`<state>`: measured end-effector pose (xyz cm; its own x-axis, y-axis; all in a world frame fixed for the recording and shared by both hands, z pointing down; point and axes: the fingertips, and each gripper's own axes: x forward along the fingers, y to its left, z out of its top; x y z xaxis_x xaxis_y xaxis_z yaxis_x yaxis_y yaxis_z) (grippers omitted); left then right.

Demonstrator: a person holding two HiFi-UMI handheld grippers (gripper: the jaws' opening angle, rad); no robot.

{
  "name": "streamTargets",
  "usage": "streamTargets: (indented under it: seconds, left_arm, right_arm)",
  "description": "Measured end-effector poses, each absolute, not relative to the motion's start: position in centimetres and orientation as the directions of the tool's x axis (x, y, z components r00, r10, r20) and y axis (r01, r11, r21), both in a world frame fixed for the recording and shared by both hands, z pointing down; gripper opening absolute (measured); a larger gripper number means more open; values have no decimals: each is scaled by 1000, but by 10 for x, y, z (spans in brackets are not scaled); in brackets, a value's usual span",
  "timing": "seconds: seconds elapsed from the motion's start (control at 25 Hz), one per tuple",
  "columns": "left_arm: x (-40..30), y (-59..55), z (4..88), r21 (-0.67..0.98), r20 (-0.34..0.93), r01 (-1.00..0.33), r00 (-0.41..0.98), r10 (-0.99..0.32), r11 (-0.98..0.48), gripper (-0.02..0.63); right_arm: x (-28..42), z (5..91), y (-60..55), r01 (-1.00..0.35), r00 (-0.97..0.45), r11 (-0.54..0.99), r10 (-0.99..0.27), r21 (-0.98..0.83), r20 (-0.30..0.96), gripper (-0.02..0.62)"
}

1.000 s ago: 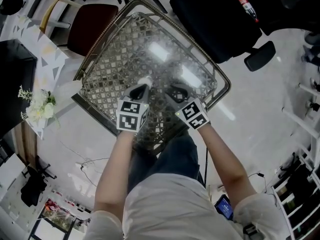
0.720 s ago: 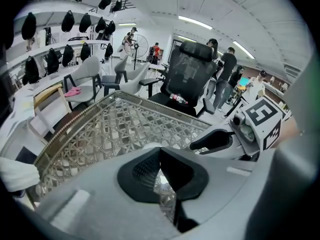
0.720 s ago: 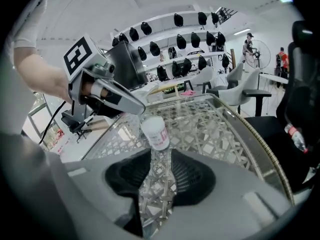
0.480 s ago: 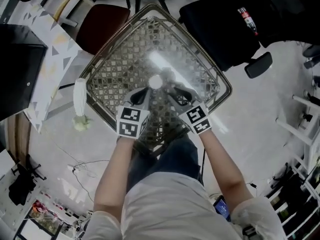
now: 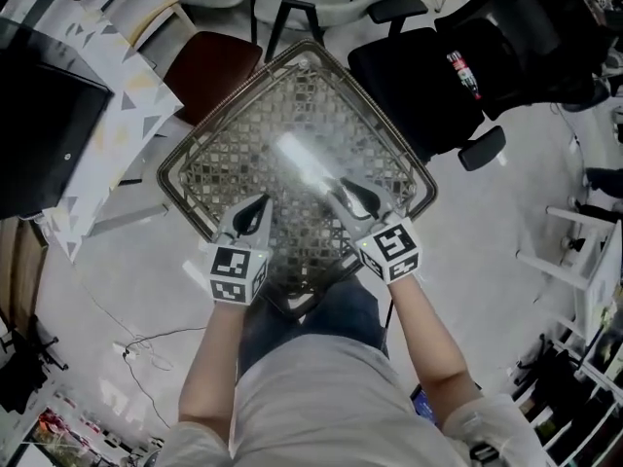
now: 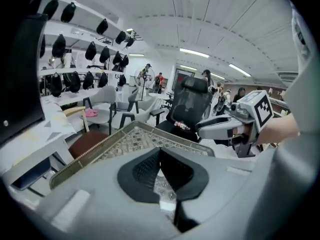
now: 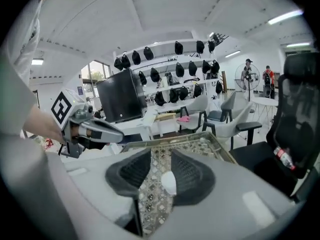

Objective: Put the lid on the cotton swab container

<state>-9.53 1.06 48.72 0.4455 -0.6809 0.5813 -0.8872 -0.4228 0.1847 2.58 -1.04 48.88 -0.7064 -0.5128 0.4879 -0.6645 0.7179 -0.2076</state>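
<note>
Status: task looks not started; nothing shows it done. Lattice-top table [image 5: 243,125] fills frame centre. I see no cotton swab container and no lid on it, or anywhere in the 3 views. So as I read it both steps are left: pick up the lid, seat it on the container.

Black office chair [image 5: 419,76] upper right and red-brown chair seat [image 5: 209,66] upper left, neither relevant.

Left gripper [image 5: 259,202] hangs over the table's lower-left edge, pads meeting at the tips, nothing held. Right gripper [image 5: 347,193] hangs over the lower-right edge, jaws apart, gripping nothing. A small white oval [image 7: 169,182] shows in its gap; can't tell if that's glare on the top or an object.

Vs 1 s ago: the 2 grippers were close together near table centre, now well apart and pulled toward the person. White flowers at frame left are gone from view. The round bright spot between the tips 0.5 s ago is now a long glare streak [image 5: 307,163].
</note>
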Motion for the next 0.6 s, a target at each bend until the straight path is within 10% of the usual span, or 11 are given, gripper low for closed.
streamTargets:
  seconds: [0.6]
  left_arm:
    - [-144, 42, 374, 161, 377, -877, 479, -793, -453, 8]
  right_arm:
    - [-2, 366, 23, -685, -708, 713, -606, -149, 363, 123]
